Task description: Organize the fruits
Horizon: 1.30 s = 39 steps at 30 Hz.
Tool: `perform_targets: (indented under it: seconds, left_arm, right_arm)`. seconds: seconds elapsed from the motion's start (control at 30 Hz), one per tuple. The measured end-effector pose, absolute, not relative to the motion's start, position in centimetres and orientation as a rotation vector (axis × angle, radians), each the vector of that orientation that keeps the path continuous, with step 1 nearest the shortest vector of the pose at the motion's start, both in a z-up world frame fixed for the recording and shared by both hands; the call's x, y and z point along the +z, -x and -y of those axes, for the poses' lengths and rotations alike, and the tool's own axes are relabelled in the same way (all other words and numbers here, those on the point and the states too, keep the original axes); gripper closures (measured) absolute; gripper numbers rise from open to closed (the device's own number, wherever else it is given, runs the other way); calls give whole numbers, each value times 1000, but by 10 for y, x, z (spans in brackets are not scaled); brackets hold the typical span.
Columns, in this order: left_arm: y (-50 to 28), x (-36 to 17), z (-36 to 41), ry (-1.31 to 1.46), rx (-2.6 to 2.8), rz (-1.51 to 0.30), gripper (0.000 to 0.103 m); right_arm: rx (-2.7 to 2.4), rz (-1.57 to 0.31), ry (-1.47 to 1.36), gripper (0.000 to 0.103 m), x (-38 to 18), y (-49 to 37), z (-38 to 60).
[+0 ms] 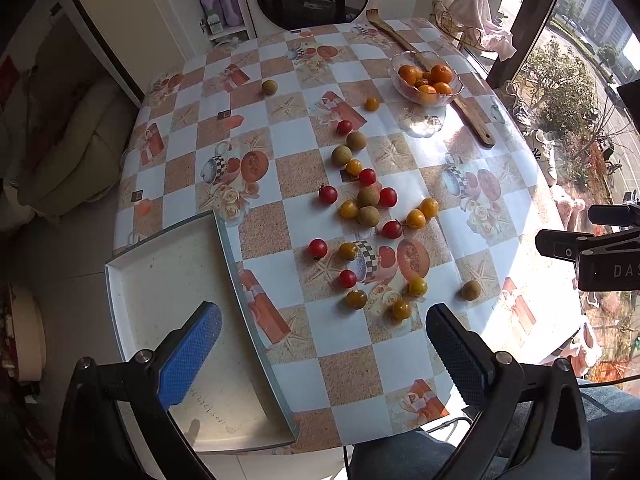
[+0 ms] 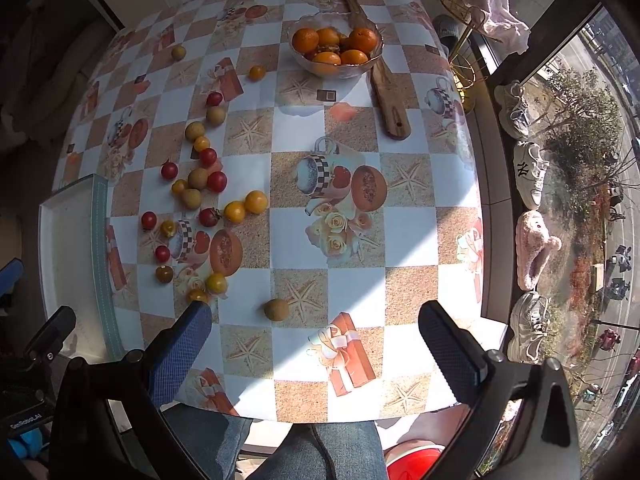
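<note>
Several small red tomatoes [image 1: 328,194], yellow tomatoes [image 1: 415,219] and brown longans [image 1: 368,216] lie scattered on the checked tablecloth [image 1: 288,140]; they also show left of centre in the right wrist view [image 2: 208,178]. One longan [image 2: 276,309] lies alone near the front edge. A white tray [image 1: 168,280] sits empty at the table's left front. My left gripper [image 1: 324,344] is open and empty, above the tray's right rim. My right gripper [image 2: 314,344] is open and empty above the table's front edge.
A glass bowl [image 1: 456,94] of oranges [image 2: 328,46] stands at the back right, over a long wooden board [image 2: 390,100]. A window with shoes [image 2: 528,172] on its sill runs along the right. The person's knees [image 2: 316,452] are below the table's front edge.
</note>
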<state>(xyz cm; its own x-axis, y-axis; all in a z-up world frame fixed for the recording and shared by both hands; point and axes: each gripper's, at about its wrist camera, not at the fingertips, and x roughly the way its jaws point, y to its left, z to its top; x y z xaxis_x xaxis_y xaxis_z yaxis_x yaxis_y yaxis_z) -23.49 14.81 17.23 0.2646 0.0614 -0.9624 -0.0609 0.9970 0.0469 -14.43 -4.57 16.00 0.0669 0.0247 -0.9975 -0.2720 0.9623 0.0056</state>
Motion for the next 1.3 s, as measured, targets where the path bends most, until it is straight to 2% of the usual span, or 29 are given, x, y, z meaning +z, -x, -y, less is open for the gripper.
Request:
perform_targets:
  seconds: [0.67, 1.03, 1.3]
  left_arm:
    - [237, 165, -149, 45, 60, -1316, 0]
    - [247, 146, -197, 161, 136, -1340, 0]
    - [233, 133, -211, 104, 116, -1358, 0]
  right_arm:
    - [220, -1495, 242, 0, 161, 145, 45]
    - [170, -1523, 208, 0, 154, 151, 54]
    - [126, -1530, 179, 0, 139, 161, 52]
